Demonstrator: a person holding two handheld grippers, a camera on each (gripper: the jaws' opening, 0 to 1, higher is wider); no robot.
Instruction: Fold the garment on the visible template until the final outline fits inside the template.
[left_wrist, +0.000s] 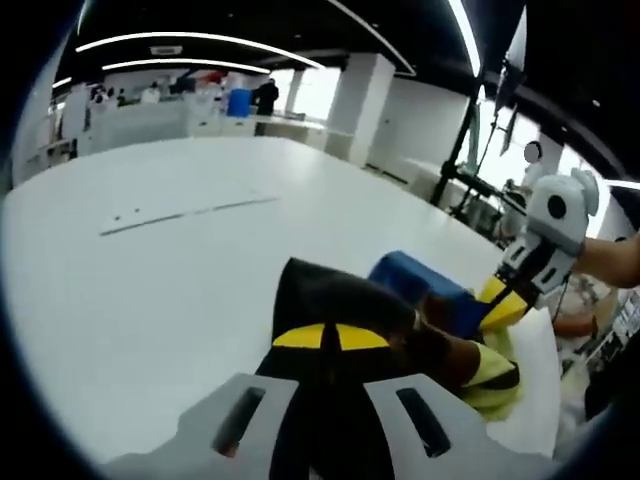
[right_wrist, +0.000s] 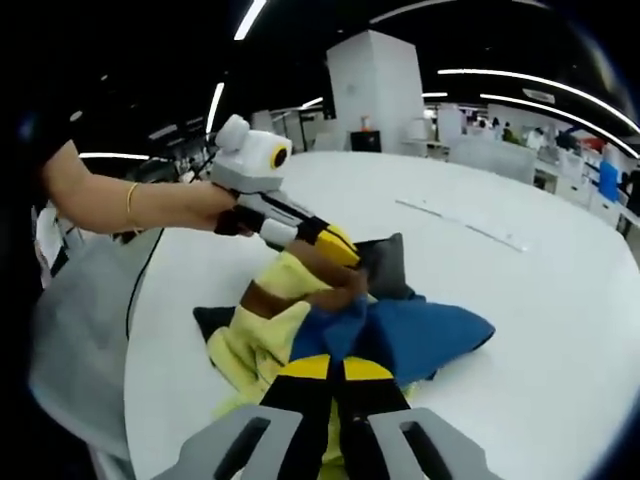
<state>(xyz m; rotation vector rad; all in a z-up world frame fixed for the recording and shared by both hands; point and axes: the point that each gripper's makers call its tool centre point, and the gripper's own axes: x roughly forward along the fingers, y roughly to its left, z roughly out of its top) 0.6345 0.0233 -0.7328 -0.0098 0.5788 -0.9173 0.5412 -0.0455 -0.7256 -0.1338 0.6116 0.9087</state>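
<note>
Both grippers clench the garment (right_wrist: 330, 320): left gripper (left_wrist: 331, 338) at its 12 o'clock, right gripper (right_wrist: 330, 370) likewise. Best lift evenly, spreading it flat over the table (left_wrist: 150, 290).

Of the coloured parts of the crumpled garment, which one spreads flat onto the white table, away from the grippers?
The blue fabric section, reaching out over the white table. The pale yellow section stays bunched nearer the grippers.

One garment (right_wrist: 340, 330); two grippers: left gripper (left_wrist: 330, 340), right gripper (right_wrist: 335, 372); one table (left_wrist: 150, 280)
</note>
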